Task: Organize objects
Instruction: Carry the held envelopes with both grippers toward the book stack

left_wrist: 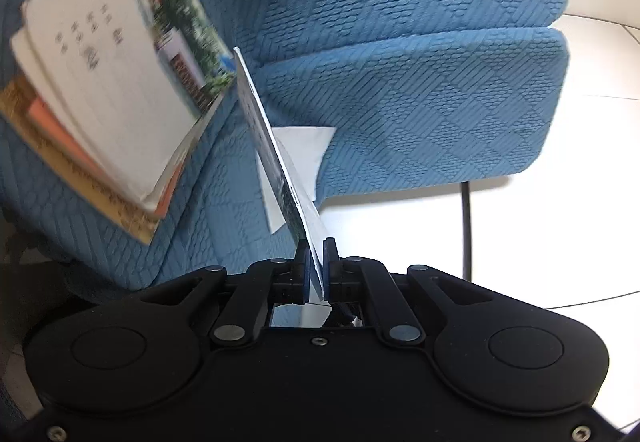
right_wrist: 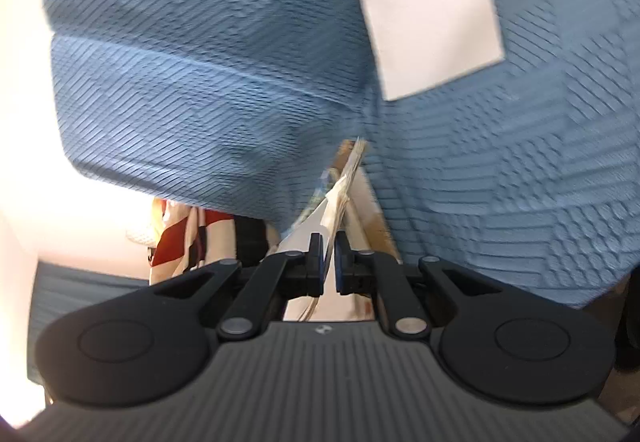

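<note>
My left gripper (left_wrist: 318,246) is shut on a thin booklet (left_wrist: 264,129), seen edge-on and rising up and to the left over the blue sofa (left_wrist: 400,41). To its left a blurred, tilted stack of books (left_wrist: 104,89) shows a white cover with a landscape photo on top. A white paper sheet (left_wrist: 308,137) lies on the seat behind the booklet. My right gripper (right_wrist: 328,242) is shut on the edge of a stack of books (right_wrist: 344,181), also seen edge-on. A white paper sheet (right_wrist: 428,13) lies flat on the blue sofa cushion (right_wrist: 200,81) beyond it.
A white tiled floor (left_wrist: 580,161) lies to the right of the sofa, with a thin black sofa leg (left_wrist: 466,230) standing on it. A red and white striped cloth (right_wrist: 176,238) shows below the cushion edge in the right wrist view.
</note>
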Demonstrator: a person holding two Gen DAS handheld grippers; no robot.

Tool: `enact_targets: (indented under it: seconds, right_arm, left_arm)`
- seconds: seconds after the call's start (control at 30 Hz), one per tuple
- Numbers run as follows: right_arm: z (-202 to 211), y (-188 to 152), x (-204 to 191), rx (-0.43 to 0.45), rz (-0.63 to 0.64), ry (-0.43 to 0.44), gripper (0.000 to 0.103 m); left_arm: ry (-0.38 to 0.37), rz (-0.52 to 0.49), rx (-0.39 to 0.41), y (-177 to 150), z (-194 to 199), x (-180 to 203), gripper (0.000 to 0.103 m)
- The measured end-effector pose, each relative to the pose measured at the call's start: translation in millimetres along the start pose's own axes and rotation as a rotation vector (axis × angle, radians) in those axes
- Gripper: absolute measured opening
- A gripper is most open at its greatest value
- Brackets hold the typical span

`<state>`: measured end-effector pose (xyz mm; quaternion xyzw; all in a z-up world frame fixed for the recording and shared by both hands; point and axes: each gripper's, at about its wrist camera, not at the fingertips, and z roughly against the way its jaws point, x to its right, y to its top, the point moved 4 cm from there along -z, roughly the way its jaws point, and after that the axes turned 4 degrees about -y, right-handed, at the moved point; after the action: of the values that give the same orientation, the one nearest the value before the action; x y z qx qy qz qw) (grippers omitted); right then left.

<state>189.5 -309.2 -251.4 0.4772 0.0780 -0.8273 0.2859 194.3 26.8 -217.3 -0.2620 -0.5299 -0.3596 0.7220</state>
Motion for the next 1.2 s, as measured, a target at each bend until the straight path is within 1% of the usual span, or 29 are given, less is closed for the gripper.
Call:
enact_targets:
  seconds: [0.13,0.27,0.37,0.47,0.67,0.83,1.07,1.2]
  right_arm:
    - [-2.8,-3.1,-26.5,0.012,0.071,-0.001,0.008]
    - [-10.8,-6.6,-46.6,0.005,0.084,0.012,0.008]
    - [-16.4,-13.0,-62.3,-0.001,0.104,0.019,0.008]
    - [-22.8,-19.8,-78.7,-0.002,0.133,0.032,0.008]
    - [-48.5,-40.7,-104.8,-0.02,0.174,0.043,0.008]
    - [-79.9,-60.9,-117.2,-0.044,0.23,0.022,0.008]
    - [-120.6,-85.0,-113.1,-0.083,0.313,-0.065,0.009]
    - [-133.9,-92.6,-110.0,-0.077,0.345,-0.104,0.009]
  left_arm:
    - [-0.016,-0.014,0.005,14.3,11.4,10.4,0.005]
    - [-0.041,-0.016,0.001,32.9,23.7,18.1,0.005]
    - [-0.051,-0.039,-0.005,48.9,34.6,24.1,0.005]
    - [-0.069,-0.033,-0.019,65.3,44.7,27.5,0.004]
    - [-0.053,-0.088,-0.025,99.5,66.9,30.4,0.005]
    - [-0.031,-0.12,-0.029,126.1,78.3,15.0,0.005]
    - [-0.013,-0.103,-0.052,155.5,76.7,-26.0,0.006]
    - [0.026,-0.152,-0.063,166.3,73.5,-39.0,0.007]
